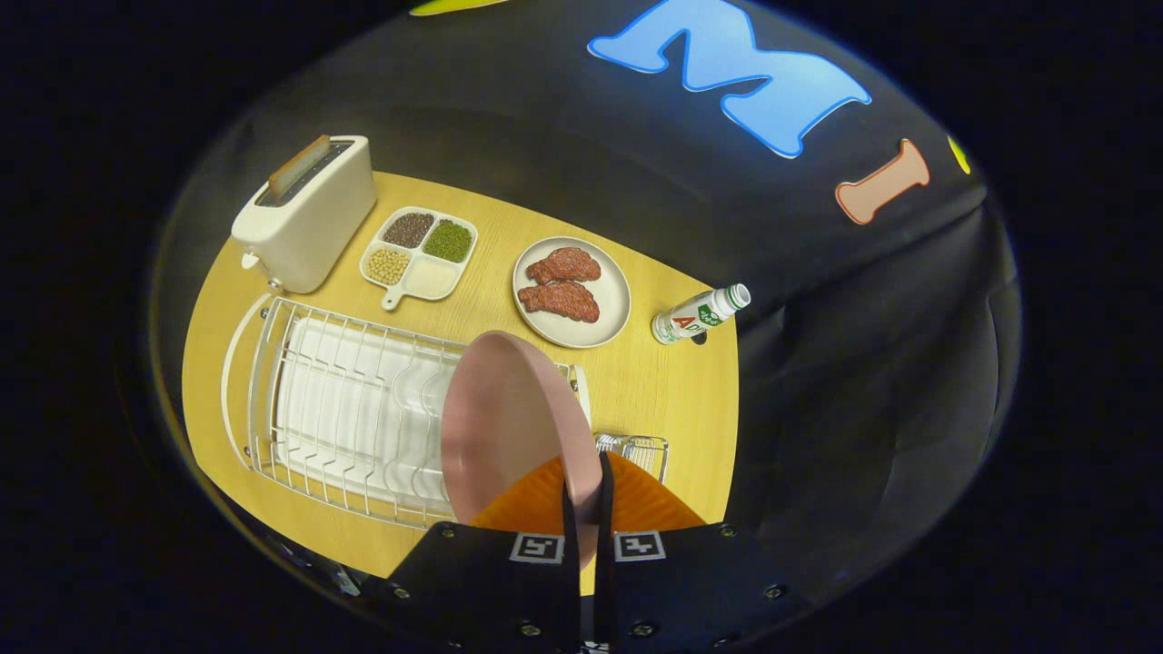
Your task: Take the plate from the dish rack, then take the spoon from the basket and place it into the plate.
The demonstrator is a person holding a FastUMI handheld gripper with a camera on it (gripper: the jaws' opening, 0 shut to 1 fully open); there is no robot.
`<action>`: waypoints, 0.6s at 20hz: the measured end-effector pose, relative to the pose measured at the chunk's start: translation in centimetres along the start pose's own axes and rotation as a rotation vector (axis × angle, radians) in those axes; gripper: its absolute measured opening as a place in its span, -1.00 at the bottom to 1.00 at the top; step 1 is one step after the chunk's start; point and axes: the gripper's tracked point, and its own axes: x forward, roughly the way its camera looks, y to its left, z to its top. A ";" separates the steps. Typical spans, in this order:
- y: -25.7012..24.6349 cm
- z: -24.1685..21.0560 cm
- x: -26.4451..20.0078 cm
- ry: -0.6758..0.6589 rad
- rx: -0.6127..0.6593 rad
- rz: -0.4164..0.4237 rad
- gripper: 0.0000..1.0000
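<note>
You had the pink plate (509, 427) pinched by its rim, on edge, with the gripper (589, 509) closed on it so that one finger pressed each face near the plate's five-o'clock edge. The plate hung lifted over the right end of the white wire dish rack (345, 418), which lay mostly at nine o'clock from it; whether the rim had fully cleared the wires could not be told.

Just past the fingers at three o'clock sat the small wire basket (636, 450), where the spoon should be, though no spoon could be made out from this angle. Beyond the plate, at twelve to one o'clock, lay a white plate with two pieces of meat (572, 291), and further right a small bottle (700, 314) on its side. At eleven o'clock were a divided tray of beans (420, 254) and a toaster (304, 213).

To finish this step well, you probably wanted to keep the pinch firm, since a plate held by its edge can swing or slip. Lifting straight up would avoid snagging the rack. The bare wood between rack, basket and meat plate looked the likeliest landing spot; laying the plate flat there, facing up, would leave it ready for the spoon.
</note>
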 end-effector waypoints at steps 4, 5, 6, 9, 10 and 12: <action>-0.9 -2.2 -1.7 -0.018 0.049 0.080 -0.88; -1.3 -3.0 -2.0 -0.022 0.059 0.091 -0.88; -1.7 -3.7 -2.3 -0.023 0.073 0.099 -0.88; -2.6 -5.6 -3.1 -0.037 0.122 0.121 -0.88; -3.1 -6.4 -3.4 -0.039 0.132 0.125 -0.88; -3.9 -8.0 -4.1 -0.044 0.140 0.131 -0.88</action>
